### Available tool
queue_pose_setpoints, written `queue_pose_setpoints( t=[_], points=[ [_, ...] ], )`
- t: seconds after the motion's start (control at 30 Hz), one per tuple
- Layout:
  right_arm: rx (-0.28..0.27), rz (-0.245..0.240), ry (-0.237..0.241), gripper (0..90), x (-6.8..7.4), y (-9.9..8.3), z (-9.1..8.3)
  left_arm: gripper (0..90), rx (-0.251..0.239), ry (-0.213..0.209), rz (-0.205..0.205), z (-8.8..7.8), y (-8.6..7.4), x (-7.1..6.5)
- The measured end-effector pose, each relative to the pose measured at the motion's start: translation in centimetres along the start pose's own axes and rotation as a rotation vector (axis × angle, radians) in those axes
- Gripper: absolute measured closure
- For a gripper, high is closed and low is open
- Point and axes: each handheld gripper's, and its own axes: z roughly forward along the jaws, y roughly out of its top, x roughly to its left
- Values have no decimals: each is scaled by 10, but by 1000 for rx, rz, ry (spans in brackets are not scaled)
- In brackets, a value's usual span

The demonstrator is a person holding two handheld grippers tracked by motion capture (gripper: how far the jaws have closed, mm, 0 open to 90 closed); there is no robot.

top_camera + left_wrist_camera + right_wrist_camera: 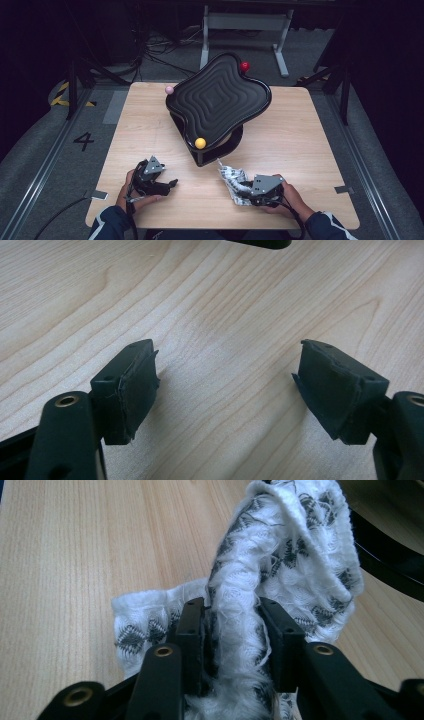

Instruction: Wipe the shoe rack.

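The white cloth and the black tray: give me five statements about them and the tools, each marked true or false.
1. The white cloth sits between the jaws of the right tool. True.
2. The left tool grips a ball. False: its jaws stand wide apart over bare table.
3. A yellow ball rests on the near edge of the black tray. True.
4. The tray lies flat on the table. False: it sits tilted on a black stand.
5. The red ball lies beside the cloth. False: it is at the tray's far edge.
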Motion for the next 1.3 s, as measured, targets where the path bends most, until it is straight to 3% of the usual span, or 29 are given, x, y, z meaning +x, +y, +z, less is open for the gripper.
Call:
queue_pose_setpoints(
  t=[0.27,0.7,1.0,1.17,1.3],
  points=[
    [-22,20,-24,505,-2,3,-15,244,0,-1,0,0,0,0],
    [-61,20,-82,428,-7,10,-39,245,0,-3,1,-1,-1,0],
    [-83,33,-163,375,-12,5,-60,232,-1,-8,4,1,1,2],
    [-90,76,-219,369,-22,-5,-74,229,6,-12,9,1,2,3],
    [-58,136,-294,371,-36,-19,-80,226,7,-13,10,2,2,3]
  ],
)
